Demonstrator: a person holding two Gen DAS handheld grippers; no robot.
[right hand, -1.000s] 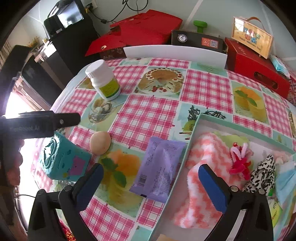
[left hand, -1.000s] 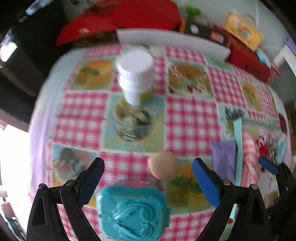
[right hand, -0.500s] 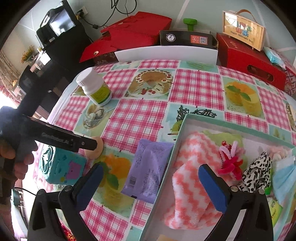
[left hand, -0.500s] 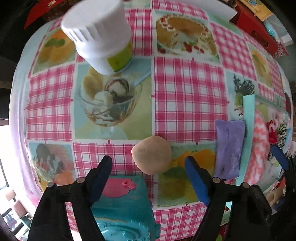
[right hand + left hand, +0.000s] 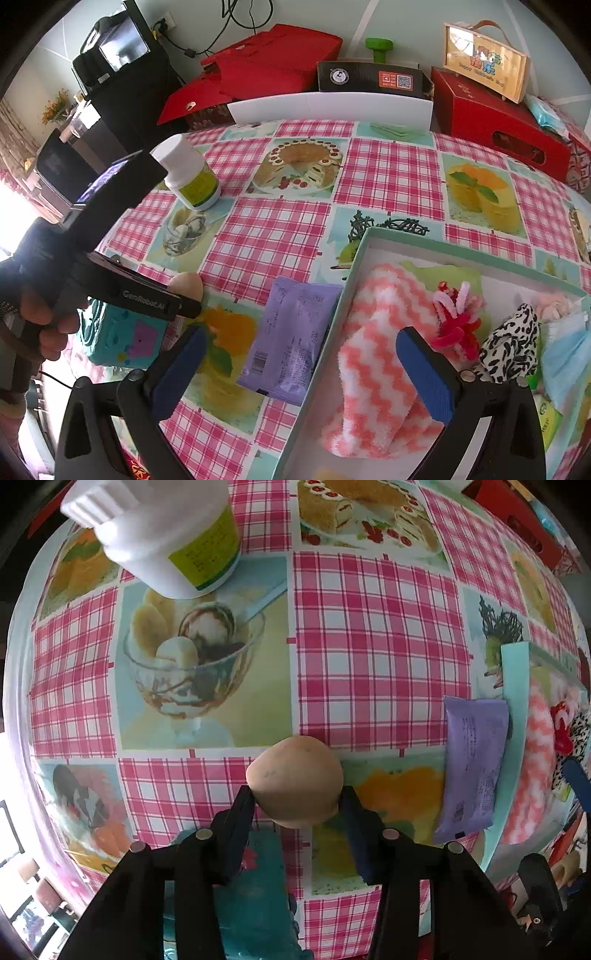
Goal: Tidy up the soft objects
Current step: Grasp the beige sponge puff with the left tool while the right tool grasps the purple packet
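Observation:
A beige, egg-shaped soft ball (image 5: 295, 779) lies on the pink checked tablecloth. My left gripper (image 5: 295, 794) points straight down over it, its jaws closing, and both blue pads touch the ball's sides. The right wrist view shows that ball (image 5: 186, 282) half hidden behind the left gripper (image 5: 184, 301), which a person's hand holds. My right gripper (image 5: 299, 336) is open and empty above a purple packet (image 5: 291, 332) and the rim of a teal box (image 5: 354, 266). In that box lie a pink-and-white fuzzy sock (image 5: 373, 332) and other soft items.
A white pill bottle (image 5: 166, 535) stands beyond the ball. A teal plastic case (image 5: 122, 332) sits just behind the left gripper. The purple packet (image 5: 472, 760) lies against the box wall (image 5: 511, 686). Red boxes (image 5: 491, 122) line the table's far edge.
The left gripper came down over the beige ball and its jaws narrowed from wide apart to touching the ball's sides. The right gripper stayed where it was, open.

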